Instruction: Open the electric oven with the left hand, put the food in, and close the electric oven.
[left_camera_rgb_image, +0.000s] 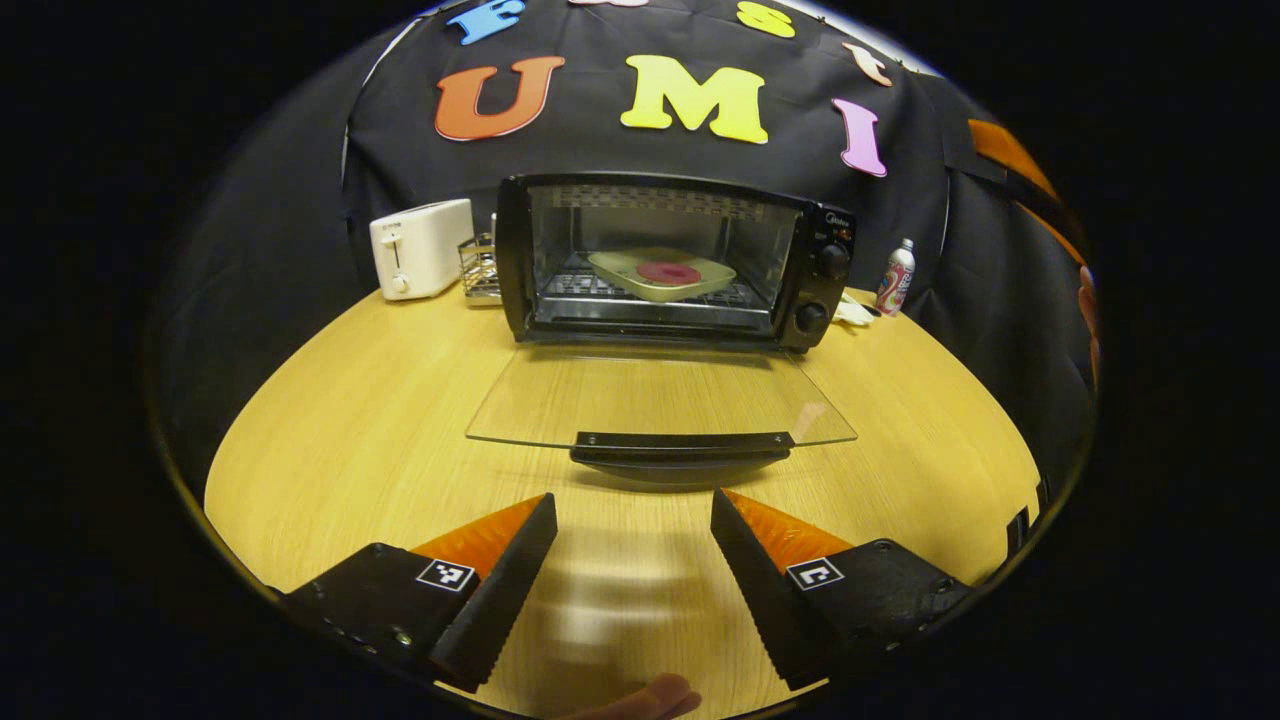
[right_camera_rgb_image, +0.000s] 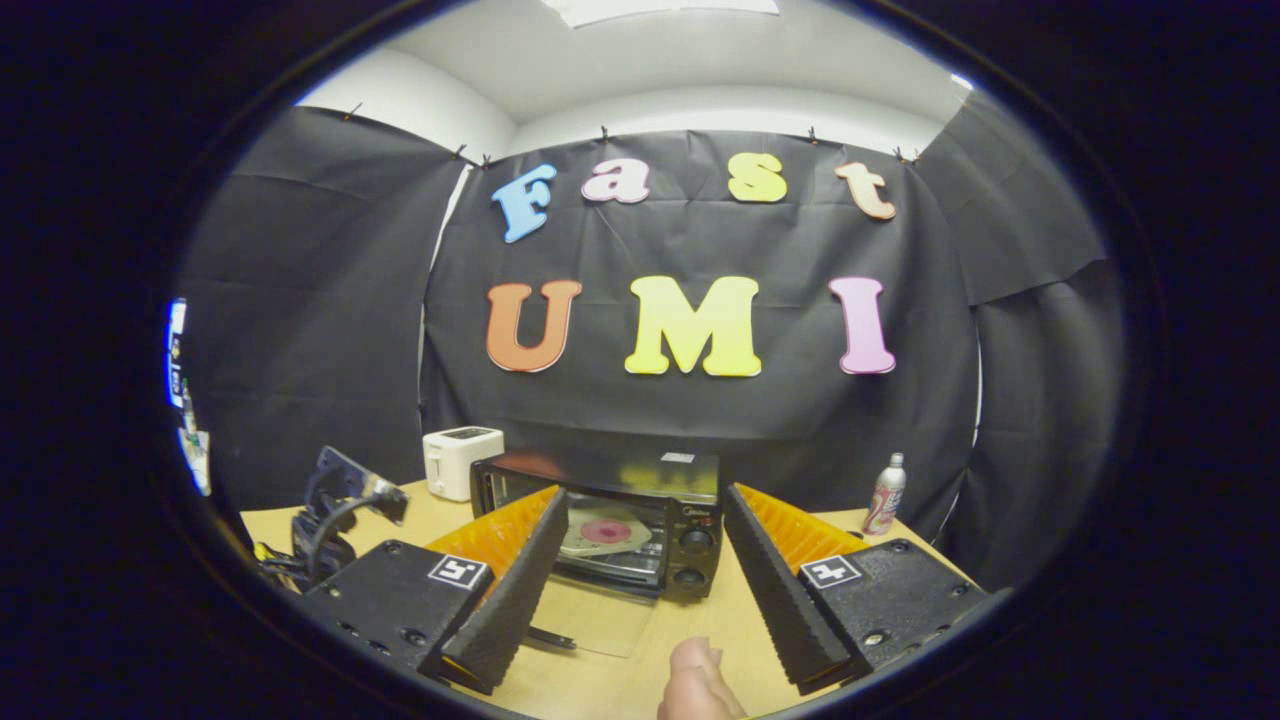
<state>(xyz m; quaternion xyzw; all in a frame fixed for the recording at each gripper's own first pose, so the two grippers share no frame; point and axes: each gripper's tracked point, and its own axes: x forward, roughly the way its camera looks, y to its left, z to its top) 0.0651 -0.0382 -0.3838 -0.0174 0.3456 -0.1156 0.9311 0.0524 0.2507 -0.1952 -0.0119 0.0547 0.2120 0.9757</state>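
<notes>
Left gripper view put the electric oven (left_camera_rgb_image: 670, 262) at frame centre, its glass door (left_camera_rgb_image: 660, 400) dropped flat over the surface (left_camera_rgb_image: 350, 450), so the cavity was reachable. A plate (left_camera_rgb_image: 662, 274) carrying red food (left_camera_rgb_image: 668, 272) sat on the rack inside. I had my left gripper (left_camera_rgb_image: 634, 545) released just below the door handle (left_camera_rgb_image: 682, 447), probably to lift it; my right gripper (right_camera_rgb_image: 646, 575) was released too.

So the oven (left_camera_rgb_image: 670, 262) sits at the back of the desk (left_camera_rgb_image: 340, 440), right up against the booth wall, with its door (left_camera_rgb_image: 660, 400) dropped flat onto the desk in front of it. Inside, on the rack, there's a plate (left_camera_rgb_image: 662, 274) with the food (left_camera_rgb_image: 668, 272) on it. Left of the oven is a small wire rack (left_camera_rgb_image: 480, 268), then a toaster (left_camera_rgb_image: 422, 247) further left. On the oven's right stands a can (left_camera_rgb_image: 895, 277). The left claw (left_camera_rgb_image: 632, 520) sits just in front of the door handle (left_camera_rgb_image: 682, 446), not touching it.
</notes>
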